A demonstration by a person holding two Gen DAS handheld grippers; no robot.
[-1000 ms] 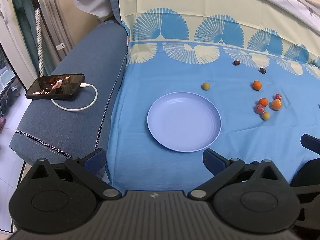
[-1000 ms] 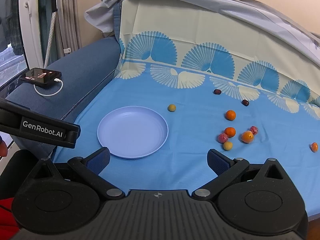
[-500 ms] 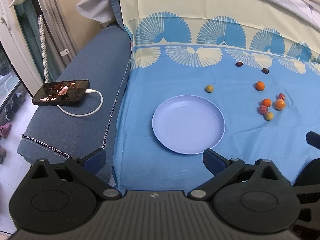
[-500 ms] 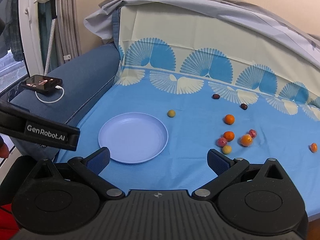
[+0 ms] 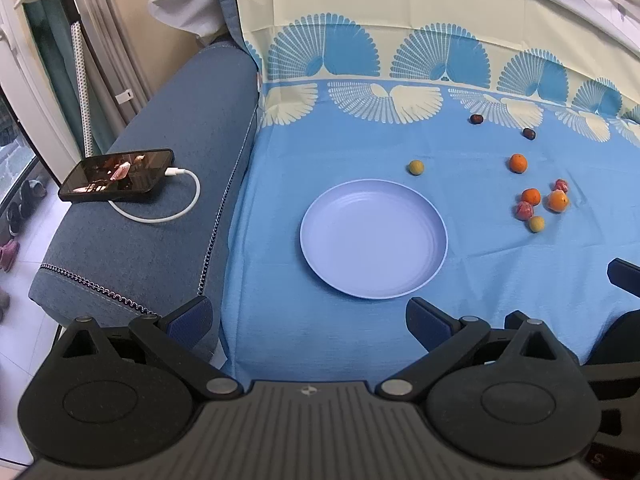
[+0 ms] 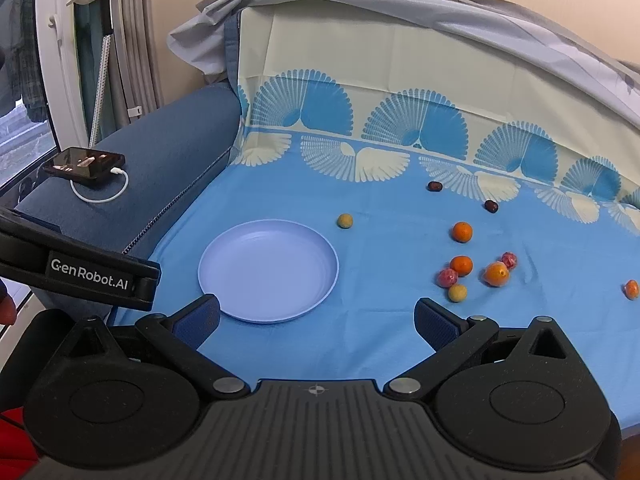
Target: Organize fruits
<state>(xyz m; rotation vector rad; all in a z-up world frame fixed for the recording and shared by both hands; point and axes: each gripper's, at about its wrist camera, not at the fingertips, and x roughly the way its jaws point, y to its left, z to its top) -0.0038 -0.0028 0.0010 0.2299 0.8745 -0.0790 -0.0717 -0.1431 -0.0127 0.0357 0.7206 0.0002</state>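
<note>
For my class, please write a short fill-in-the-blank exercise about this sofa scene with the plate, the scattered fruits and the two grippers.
1. The round plate on the blue cloth holds ____ fruits.
2. The phone on the sofa armrest is plugged into a ____ cable.
3. The jaws of the left gripper and the right gripper both stand ____.
4. The two dark fruits lie ____ from the grippers than the plate does.

Missing words: no; white; open; farther

A plate (image 6: 268, 270) is sitting on the cloth (image 6: 360, 340), with nothing in it. Fruits (image 6: 460, 266) are lying scattered to its right and behind it, one (image 6: 344, 221) just behind its rim. A phone (image 5: 116, 176) is resting on the armrest (image 5: 160, 216) to the left.
</note>
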